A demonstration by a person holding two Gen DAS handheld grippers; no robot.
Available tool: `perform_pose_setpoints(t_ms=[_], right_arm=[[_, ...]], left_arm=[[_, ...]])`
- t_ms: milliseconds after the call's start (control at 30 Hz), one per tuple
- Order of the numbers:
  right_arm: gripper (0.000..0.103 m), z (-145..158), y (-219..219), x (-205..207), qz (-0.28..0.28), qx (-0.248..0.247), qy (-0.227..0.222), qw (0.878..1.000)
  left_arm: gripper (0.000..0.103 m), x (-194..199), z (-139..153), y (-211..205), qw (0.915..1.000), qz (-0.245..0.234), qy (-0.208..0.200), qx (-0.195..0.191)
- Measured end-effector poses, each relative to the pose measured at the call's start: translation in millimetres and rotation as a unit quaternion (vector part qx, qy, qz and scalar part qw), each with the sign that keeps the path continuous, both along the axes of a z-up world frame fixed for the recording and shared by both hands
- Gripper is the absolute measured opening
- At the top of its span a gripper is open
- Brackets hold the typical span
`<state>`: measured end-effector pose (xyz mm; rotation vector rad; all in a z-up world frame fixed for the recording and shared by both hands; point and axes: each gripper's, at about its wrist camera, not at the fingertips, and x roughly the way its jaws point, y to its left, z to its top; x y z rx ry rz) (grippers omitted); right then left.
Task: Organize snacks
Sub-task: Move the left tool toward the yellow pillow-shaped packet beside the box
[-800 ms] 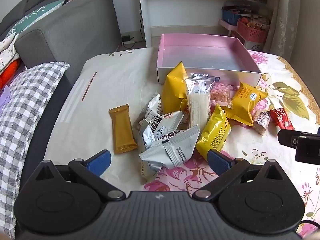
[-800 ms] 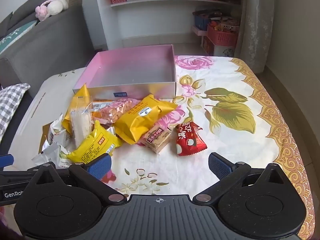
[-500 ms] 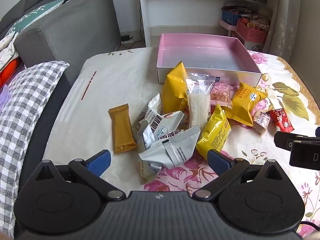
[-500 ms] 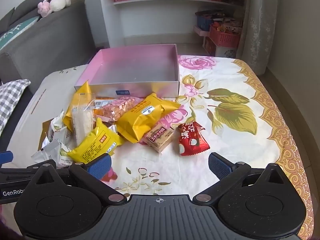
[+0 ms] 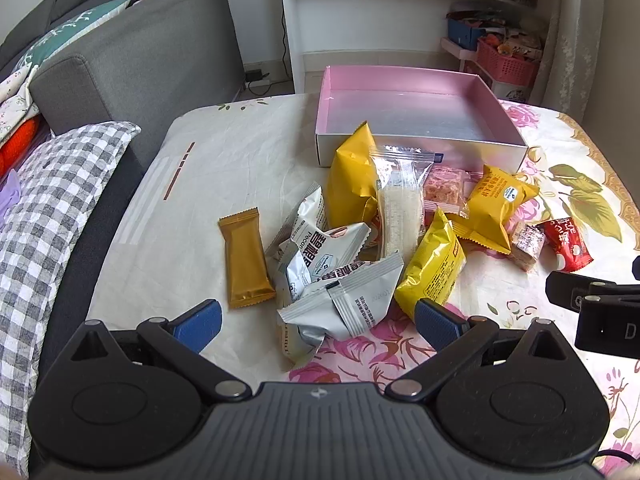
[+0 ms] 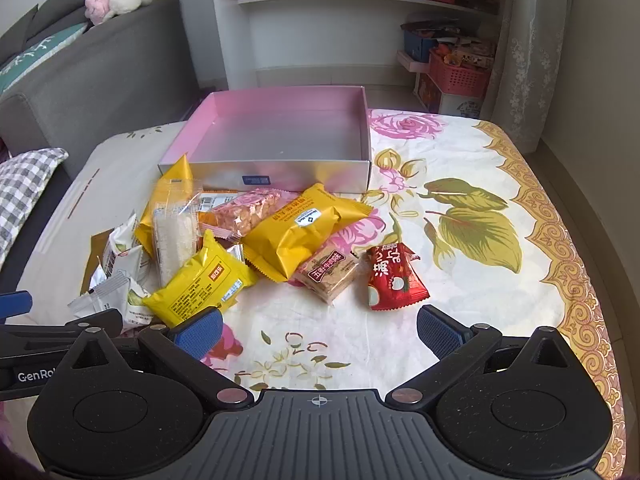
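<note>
**Both tongs spread over the snack pile, box holds nothing**

On the floral tablecloth, near its middle, snacks lie in a loose heap in front of the pink box, which sits toward the far edge; I see only bare floor inside it. Left to right: gold bar lies alone on the plain left part of the cloth, just beside the silver packets, which overlap each other. Behind them a tall yellow bag leans by the box's front wall, with a clear rice-cracker pack against it. Small yellow packet rests on the heap's near side. Pink-orange crisp pack is partly under the big yellow pastry bag. Brown wafer touches that bag's corner; red candy pack sits just beside the wafer, apart from the rest.

My left gripper hangs spread wide near the silver packets, gripping nothing. My right gripper is likewise spread, nothing between the pads, near the red candy pack.
</note>
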<state>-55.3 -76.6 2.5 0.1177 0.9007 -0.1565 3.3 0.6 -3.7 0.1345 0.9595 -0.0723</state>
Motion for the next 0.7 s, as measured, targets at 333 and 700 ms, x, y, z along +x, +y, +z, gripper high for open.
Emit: perform_pose_setpoints(t_ms=[333,700], right_arm=[[0.103,3.5,-5.6,2.7,0.000,0.011,0.007,1.000],[0.103,8.9,-0.3,12.6,0.022,0.027,0.011,0.999]], left_arm=[[0.103,5.0,-0.1,2.1,1.0000,0.007,0.000,-0.003],[0.103,10.5,6.4,8.0,0.9998,0.006,-0.003,-0.020]])
